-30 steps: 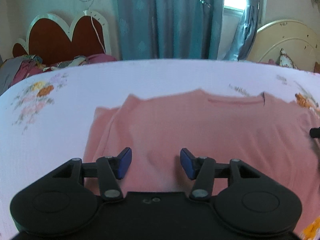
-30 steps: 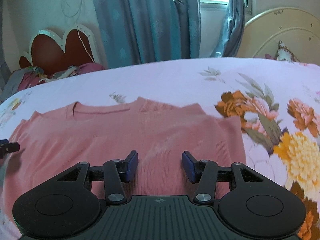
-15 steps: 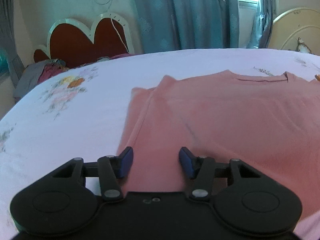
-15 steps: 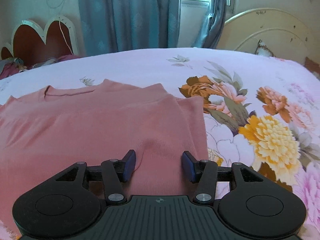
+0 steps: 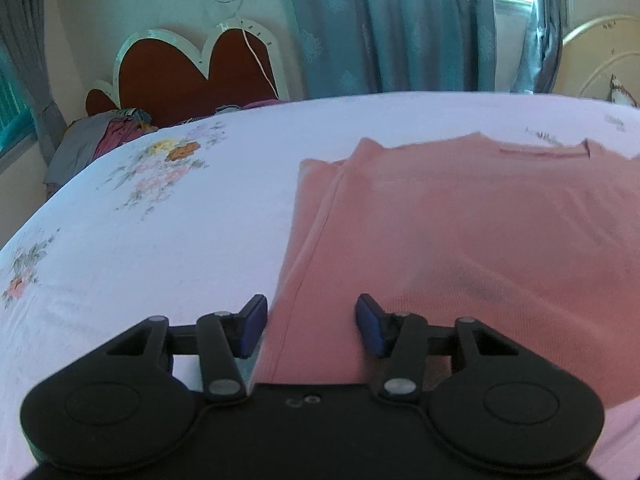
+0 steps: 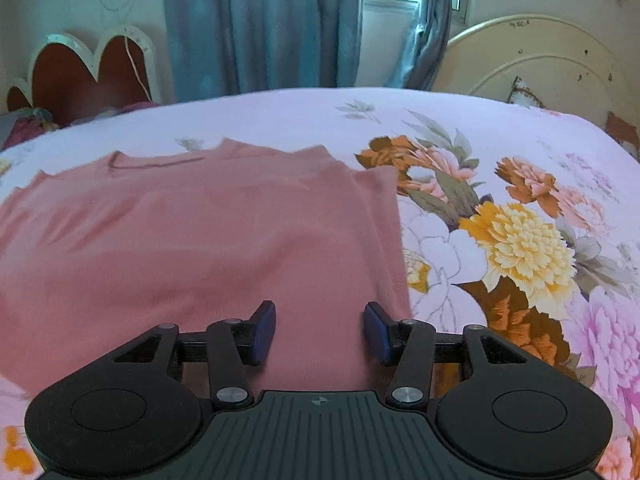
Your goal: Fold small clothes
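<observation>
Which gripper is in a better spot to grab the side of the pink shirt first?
Probably the left gripper: the pink shirt's side edge runs between its open, just-narrowing jaws. The right gripper is open over cloth, the edge just outside.

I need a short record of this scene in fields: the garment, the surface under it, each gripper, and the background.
garment: pink top, spread flat, neckline on the far side
surface: bedsheet with a flower print
left gripper: open, jaws have just been closing a little, over the garment's left edge, not pressing on it
right gripper: open, over the cloth near the garment's right edge
background: teal curtains, heart-shaped headboard, cream round headboard
</observation>
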The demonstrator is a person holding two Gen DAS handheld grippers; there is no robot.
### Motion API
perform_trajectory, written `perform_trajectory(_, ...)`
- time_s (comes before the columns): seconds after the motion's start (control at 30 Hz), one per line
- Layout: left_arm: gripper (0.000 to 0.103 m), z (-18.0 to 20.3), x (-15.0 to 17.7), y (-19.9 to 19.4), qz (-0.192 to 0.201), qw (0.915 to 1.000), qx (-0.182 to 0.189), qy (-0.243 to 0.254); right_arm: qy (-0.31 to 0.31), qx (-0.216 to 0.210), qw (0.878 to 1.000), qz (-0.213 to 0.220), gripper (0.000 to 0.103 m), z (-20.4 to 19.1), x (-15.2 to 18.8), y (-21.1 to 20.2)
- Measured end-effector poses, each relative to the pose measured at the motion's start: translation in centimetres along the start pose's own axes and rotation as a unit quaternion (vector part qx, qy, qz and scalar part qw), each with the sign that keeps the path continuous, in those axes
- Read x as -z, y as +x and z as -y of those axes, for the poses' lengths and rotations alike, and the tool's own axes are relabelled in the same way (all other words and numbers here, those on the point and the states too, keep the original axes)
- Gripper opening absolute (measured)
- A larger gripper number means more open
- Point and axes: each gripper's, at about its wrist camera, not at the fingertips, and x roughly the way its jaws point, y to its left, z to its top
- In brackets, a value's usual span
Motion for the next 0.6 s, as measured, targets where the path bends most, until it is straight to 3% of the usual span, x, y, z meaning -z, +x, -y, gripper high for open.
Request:
perform_trajectory(0.13,0.047,1.3,-0.3,-2.1,0.027,0.9991,0.033,0.002,-0.004,-0.022,1.0,-0.001,0.05,-1.8,0.5,-1.2)
perform_trajectory(0.3,0.048,4.0,0.6,-2.9,0.027,0.9963,0.074,0.034,-0.02,-0.039,0.999,-0.003,0.05,-4.3,1.2,-1.6)
perform_trajectory(0.43,0.05,4.3,2.6,-1.7,-0.004,0.9965,0.067,0.049,-0.037,-0.002,0.999,-0.028,0.05,-3.6,2.5,-0.6)
perform_trajectory(0.6,0.054,3.2,3.3,-2.1,-0.005,0.9972,0.066,0.035,-0.014,0.019,0.999,-0.028,0.05,-0.8,3.3,-1.3)
